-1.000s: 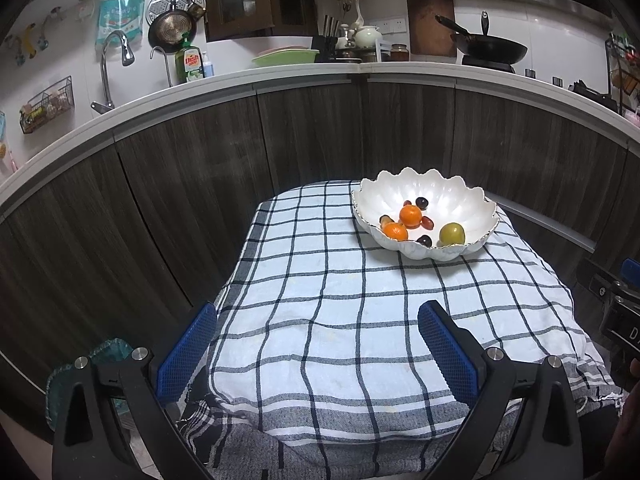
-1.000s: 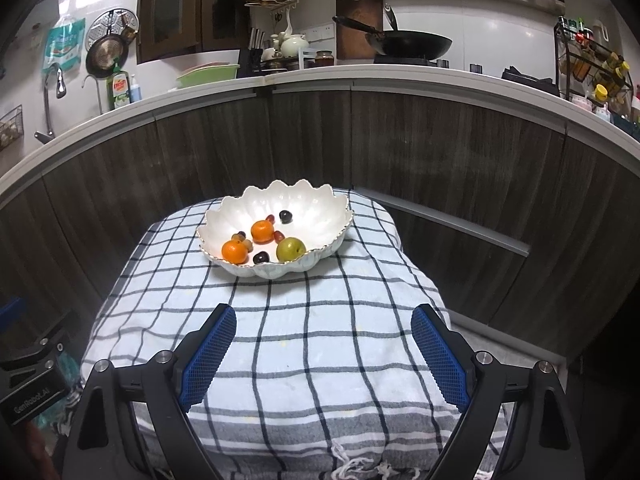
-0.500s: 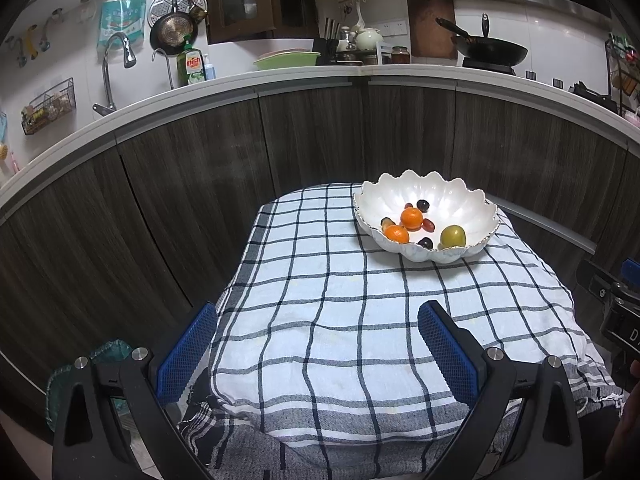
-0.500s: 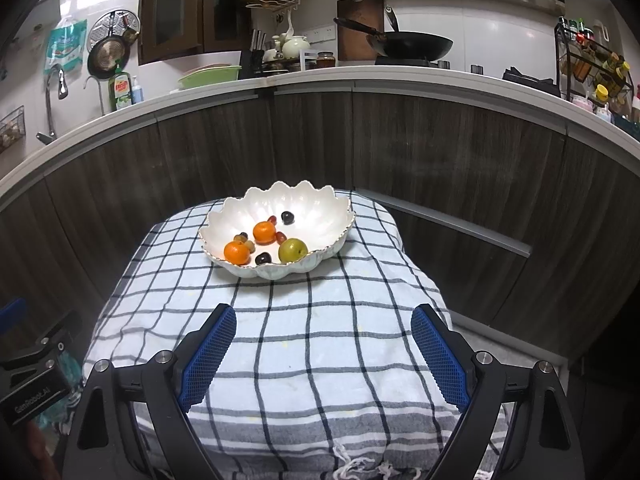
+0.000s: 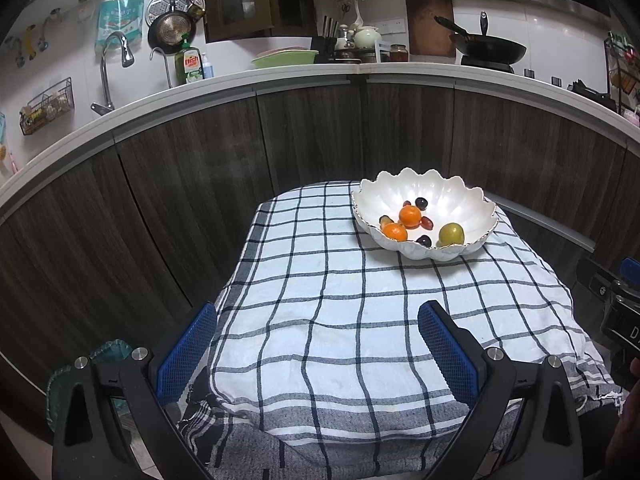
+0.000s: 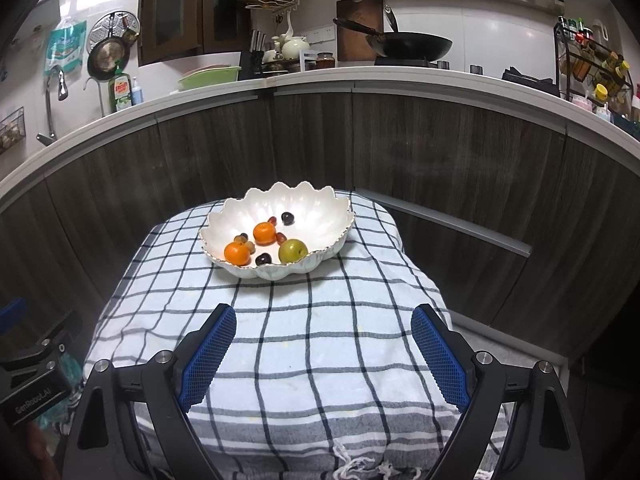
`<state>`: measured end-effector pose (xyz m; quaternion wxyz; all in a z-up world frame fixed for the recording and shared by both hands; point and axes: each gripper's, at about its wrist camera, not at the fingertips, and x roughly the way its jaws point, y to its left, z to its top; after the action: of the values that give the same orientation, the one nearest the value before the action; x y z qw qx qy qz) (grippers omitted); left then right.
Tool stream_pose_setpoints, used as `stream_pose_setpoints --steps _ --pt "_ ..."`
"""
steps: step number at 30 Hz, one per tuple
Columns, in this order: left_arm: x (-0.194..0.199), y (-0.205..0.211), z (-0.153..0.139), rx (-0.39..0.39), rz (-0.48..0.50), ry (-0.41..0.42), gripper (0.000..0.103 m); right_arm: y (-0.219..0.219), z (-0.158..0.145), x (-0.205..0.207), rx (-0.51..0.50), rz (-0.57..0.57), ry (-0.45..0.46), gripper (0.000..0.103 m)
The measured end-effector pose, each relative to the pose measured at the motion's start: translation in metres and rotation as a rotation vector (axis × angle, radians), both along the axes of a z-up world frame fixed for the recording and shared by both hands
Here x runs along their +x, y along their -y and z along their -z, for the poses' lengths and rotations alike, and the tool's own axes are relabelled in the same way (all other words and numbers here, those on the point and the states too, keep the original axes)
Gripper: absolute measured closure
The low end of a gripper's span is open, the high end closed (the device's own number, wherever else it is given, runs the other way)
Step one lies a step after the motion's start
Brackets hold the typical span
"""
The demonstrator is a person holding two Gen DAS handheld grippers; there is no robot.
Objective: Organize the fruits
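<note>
Fruit gathered in white scalloped ceramic bowl [image 6: 320, 208], bench's twelve o'clock end. Left hand-held gripper [image 5: 316, 344], right hand-held gripper [image 6: 324, 354]: agape, empty, six o'clock, likely standoff.

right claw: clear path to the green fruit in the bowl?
Probably yes. The right claw is open and empty, only bare checked cloth lies ahead, and the green fruit sits by the bowl's near rim, uncovered.
</note>
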<state>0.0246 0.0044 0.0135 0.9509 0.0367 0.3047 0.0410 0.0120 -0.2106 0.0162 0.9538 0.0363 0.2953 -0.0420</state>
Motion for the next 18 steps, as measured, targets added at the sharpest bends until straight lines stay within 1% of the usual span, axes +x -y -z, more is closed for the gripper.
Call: stream_pose_setpoints --steps 18 --pt "0.0002 -0.0005 0.002 -0.02 0.021 -0.018 0.001 0.002 -0.0003 -0.001 0.004 0.001 0.0 0.013"
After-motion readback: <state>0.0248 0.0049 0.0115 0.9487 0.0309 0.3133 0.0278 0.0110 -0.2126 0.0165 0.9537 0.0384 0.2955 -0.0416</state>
